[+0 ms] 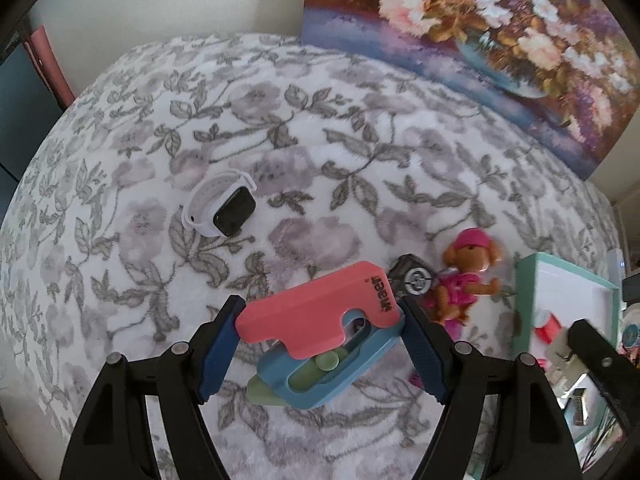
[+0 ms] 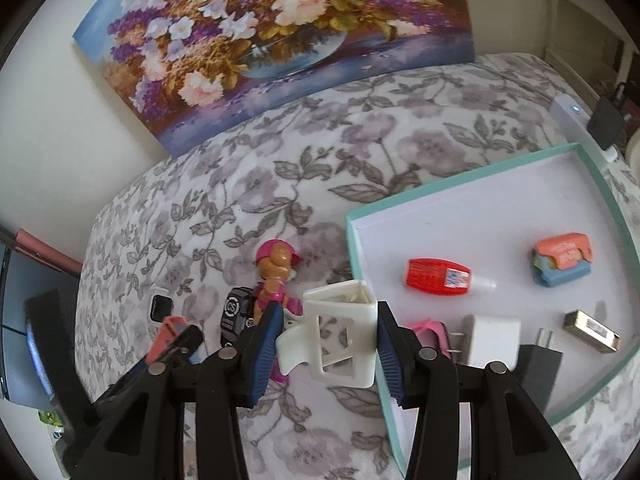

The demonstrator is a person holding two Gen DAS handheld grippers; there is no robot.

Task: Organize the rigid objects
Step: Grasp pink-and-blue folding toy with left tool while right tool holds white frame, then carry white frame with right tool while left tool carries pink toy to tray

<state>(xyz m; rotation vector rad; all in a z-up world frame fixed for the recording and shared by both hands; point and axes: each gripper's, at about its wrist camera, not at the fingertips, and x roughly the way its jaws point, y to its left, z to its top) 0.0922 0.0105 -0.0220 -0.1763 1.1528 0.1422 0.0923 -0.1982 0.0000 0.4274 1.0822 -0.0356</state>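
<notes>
My left gripper is shut on a pink, blue and green plastic gadget, held above the floral blanket. My right gripper is shut on a white hair claw clip, just left of the teal-rimmed white tray. A toy dog in pink lies on the blanket beside a small black-and-silver toy. A white smartwatch lies further left. The tray holds a red glue bottle, a matching pink-blue gadget, a white charger, a black plug and a gold bar.
A flower painting leans against the wall behind the blanket. A white device and black box sit at the far right. A dark screen stands at the left edge. A pink item lies in the tray near my right fingers.
</notes>
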